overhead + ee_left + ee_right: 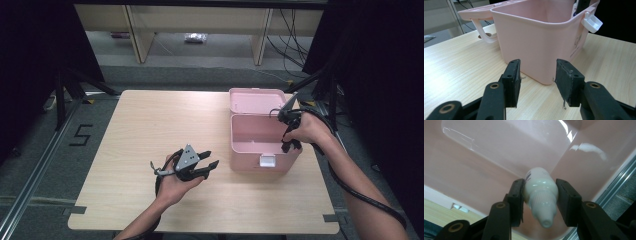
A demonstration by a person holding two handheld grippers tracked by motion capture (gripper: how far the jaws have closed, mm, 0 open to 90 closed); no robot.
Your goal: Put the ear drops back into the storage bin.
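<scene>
the right gripper [540, 195] clamps a small white plastic squeeze bottle [540, 192] inside the open pink plastic box [260, 132]; light, smooth, slippery, best held mid-body. the left gripper [537, 77], jaws apart, faces the box's near corner.

A pink plastic box [262, 142] stands on the worktop's right half, its lid [256, 100] swung back flat behind it and a white latch [267, 161] on the front wall. A small white bottle [540, 192] — ribbed cap [544, 211] pointing outward — hangs over the open box, pinched on both sides.
</scene>
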